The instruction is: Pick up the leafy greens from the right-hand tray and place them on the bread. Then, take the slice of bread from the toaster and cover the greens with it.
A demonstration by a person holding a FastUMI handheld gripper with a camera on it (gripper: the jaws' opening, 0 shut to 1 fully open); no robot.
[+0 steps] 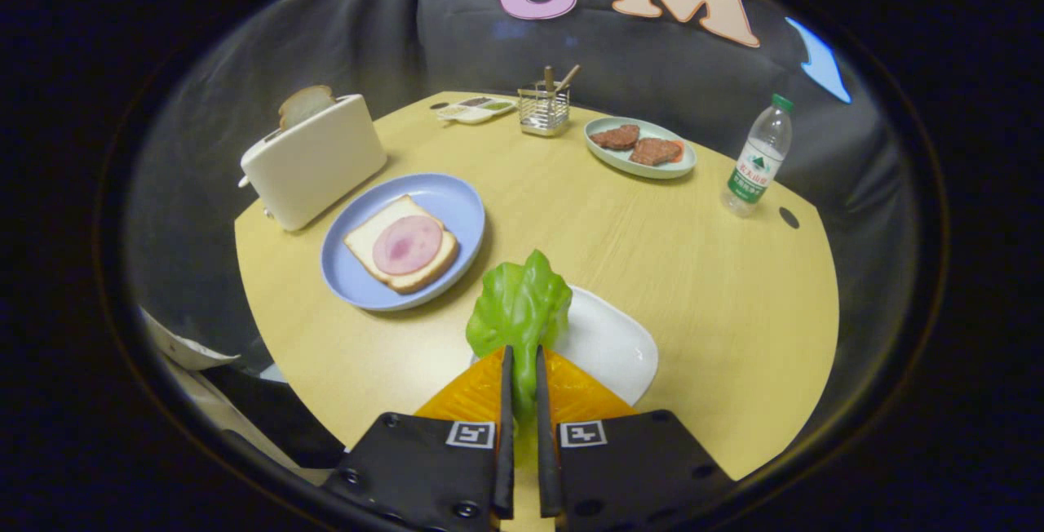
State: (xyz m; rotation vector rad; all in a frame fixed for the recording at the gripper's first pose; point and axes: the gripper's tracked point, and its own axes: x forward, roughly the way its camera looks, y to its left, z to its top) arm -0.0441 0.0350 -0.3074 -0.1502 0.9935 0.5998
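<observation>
My tool (522,356) is nearly closed, and both its fingers pinch the bottom of the leafy greens (519,309). The green leaf sticks up just ahead of the fingertips. It looks lifted off the white tray (612,344), which sits right under and beside it on the worktop (652,246).

The blue plate (359,279) is near, off to the left and a bit further away. On it lies the bread (367,250) with a round pink slice of ham (407,244) on top. That is where I think the leaf has to go next. Behind the plate stands the toaster (314,161), and the other slice of bread (306,104) pokes out of its top.

What could go wrong? I only hold the leaf by its bottom edge, so it could slip out if I swing too fast. It is floppy, so it might flop over and land half off the bread, or on the plate's rim. If I come down too low, my fingers could push the ham or shove the bread sideways. If I let go too high, the leaf may slide off.

Far behind are a dish with meat patties (639,145), a wire holder (544,108) and a water bottle (754,161), well apart from my path.
</observation>
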